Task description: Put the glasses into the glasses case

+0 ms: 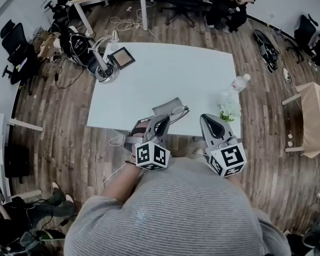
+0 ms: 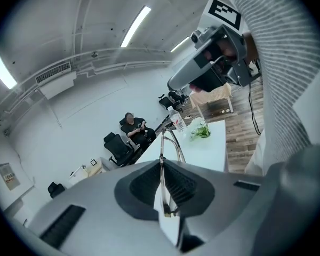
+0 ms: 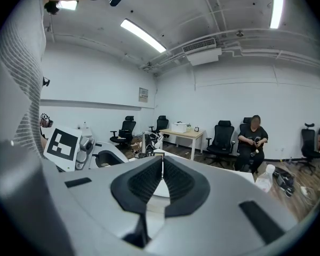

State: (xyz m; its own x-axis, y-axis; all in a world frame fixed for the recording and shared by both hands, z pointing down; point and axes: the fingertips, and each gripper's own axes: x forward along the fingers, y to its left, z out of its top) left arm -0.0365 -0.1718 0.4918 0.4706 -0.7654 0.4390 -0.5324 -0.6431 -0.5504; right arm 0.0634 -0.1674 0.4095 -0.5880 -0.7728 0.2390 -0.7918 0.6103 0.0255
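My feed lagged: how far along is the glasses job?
Done: the left tool is clamped on a temple of the glasses. In hand: glasses held by the grey case on the table's near edge. Left: placing them inside; the right tool is shut and empty.

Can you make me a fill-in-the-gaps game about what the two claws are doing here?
The left claw is shut on the ____.
The right claw is shut and holds ____.
The grey glasses case lies on the white ____.
Missing words: glasses, nothing, table.
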